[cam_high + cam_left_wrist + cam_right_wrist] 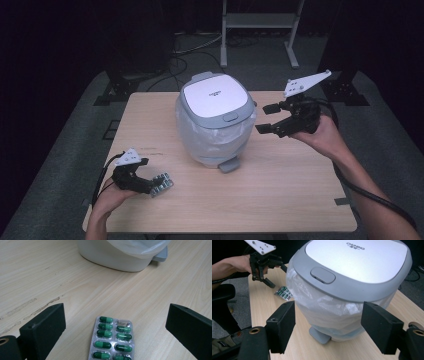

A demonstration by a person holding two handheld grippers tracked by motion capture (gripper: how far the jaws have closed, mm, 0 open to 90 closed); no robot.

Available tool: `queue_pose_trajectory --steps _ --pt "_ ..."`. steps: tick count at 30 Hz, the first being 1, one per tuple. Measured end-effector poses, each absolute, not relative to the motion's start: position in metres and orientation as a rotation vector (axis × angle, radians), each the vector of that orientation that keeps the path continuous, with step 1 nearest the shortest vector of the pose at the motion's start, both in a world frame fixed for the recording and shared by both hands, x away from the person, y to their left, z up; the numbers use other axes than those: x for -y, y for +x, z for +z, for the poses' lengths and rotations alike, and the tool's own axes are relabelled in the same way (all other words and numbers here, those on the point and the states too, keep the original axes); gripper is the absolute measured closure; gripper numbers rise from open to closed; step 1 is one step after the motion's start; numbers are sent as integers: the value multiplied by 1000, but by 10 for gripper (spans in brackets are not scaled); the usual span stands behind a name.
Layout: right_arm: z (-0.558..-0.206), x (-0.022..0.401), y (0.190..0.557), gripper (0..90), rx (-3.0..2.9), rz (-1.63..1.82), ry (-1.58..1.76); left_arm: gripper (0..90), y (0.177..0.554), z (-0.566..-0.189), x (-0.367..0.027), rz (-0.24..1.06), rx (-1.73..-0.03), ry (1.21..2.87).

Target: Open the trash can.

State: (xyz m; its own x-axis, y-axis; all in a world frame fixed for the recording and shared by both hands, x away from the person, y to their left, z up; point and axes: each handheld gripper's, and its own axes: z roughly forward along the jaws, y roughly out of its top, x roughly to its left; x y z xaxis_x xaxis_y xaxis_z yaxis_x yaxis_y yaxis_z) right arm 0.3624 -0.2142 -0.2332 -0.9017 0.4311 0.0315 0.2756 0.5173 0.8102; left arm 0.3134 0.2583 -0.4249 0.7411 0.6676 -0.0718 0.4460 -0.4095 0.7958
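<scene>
A small white pedal bin (215, 120) with a grey lid and a clear plastic liner stands shut in the middle of the wooden table (300, 200). Its grey pedal (229, 165) faces the front edge. A blister pack of green capsules (162, 184) lies flat at the front left. My left gripper (150, 181) is open, and the pack (112, 340) lies on the table between its jaws (115, 327), touching neither. My right gripper (267, 118) is open in the air just right of the bin. In its view the jaws (328, 325) frame the bin's body (352, 277) without touching it.
A metal stand (260, 30) and loose cables (190, 50) are on the floor behind the table. Dark frame legs (115, 90) stand at the back left corner. The right gripper's thick cable (370, 195) trails off the table's right edge.
</scene>
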Motion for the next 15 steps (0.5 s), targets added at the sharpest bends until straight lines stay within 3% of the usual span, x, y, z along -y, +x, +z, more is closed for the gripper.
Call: queue_pose_trajectory --steps 8,15 --pt "-223 208 366 324 -2590 1350 589 18 313 -425 -258 323 -841 2068" --pt "-217 198 368 432 -2609 1343 552 18 313 -425 -259 322 -843 2066"
